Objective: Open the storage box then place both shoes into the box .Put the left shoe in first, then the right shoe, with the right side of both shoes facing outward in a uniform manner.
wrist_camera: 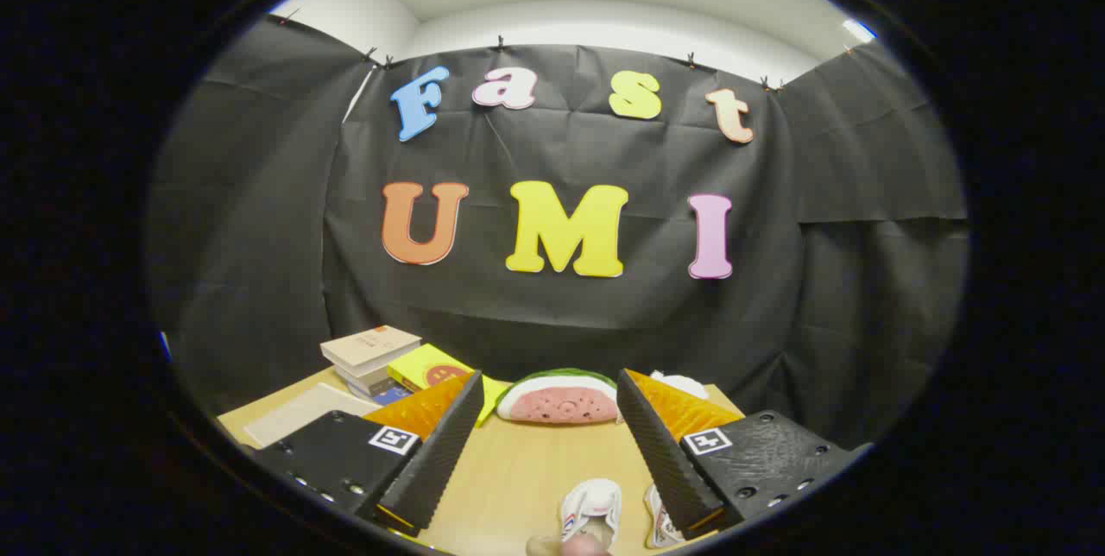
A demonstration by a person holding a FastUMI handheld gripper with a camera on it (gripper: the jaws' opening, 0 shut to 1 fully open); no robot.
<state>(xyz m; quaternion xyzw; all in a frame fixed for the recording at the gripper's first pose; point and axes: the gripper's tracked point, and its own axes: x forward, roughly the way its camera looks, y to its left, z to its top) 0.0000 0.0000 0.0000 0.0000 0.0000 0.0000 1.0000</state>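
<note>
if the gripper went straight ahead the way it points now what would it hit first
Probably the pink watermelon-slice toy with green rind on the wooden table; it lies just beyond the open gripper, in line with the gap between its jaws. Depth is uncertain.

matt pale wood-grain table (535,470), ribbed fingers (440,452) on the spread gripper (546,439) (rough-looking), creased matt cloth wall (561,314), paper-covered books (369,349), soft fabric-like shoes (592,508).

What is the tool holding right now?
Nothing. The tool is open over the table, two small shoes lying low between its fingers, untouched.
</note>
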